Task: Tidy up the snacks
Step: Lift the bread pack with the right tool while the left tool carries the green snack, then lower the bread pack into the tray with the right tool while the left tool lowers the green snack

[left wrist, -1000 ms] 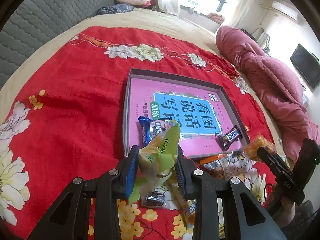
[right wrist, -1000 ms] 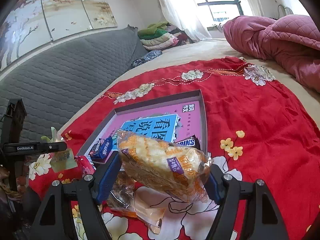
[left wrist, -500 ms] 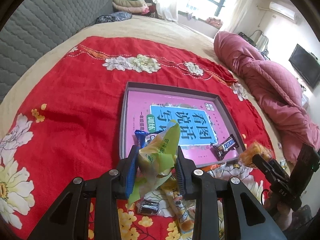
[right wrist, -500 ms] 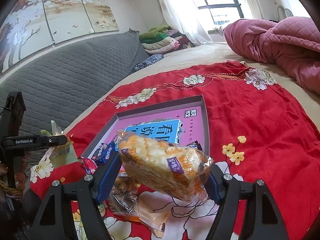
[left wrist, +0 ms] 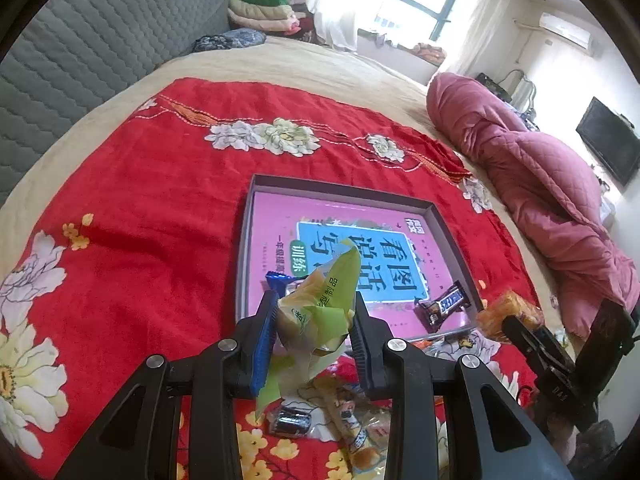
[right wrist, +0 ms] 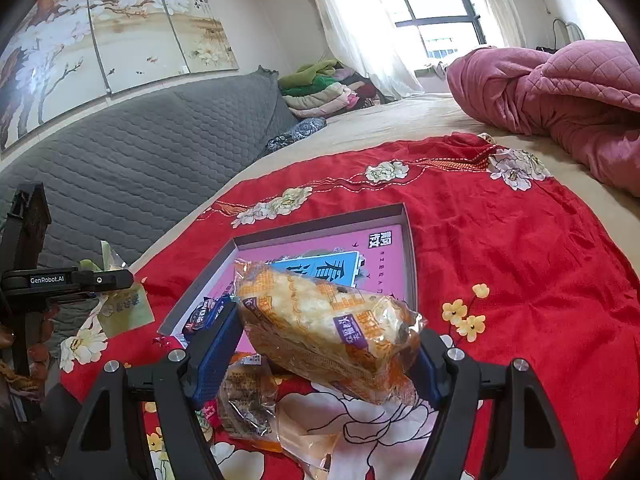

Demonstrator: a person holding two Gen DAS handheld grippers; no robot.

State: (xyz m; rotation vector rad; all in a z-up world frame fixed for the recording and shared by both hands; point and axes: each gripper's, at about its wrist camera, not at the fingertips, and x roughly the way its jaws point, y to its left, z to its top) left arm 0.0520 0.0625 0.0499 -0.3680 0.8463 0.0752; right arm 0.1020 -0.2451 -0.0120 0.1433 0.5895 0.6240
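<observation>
a beige bed point(left wrist: 304, 60) fills both views, with a grey quilted headboard point(right wrist: 132, 152) at the left and a pink quilt point(right wrist: 560, 92) at the upper right. a red flowered cloth point(left wrist: 152, 208) covers the middle. on it, centre frame, lies a shallow box point(left wrist: 436, 216) with a pink floor. the left gripper point(left wrist: 314, 320) pinches a green snack packet point(left wrist: 320, 300) at lower centre; the right gripper point(right wrist: 320, 344), set wider, clamps an orange bread packet point(right wrist: 320, 320). a chocolate bar point(left wrist: 444, 306) lies in the box's lower right corner.

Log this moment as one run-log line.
left gripper: shut on green snack packet | right gripper: shut on bread pack | tray: Snickers bar inside
</observation>
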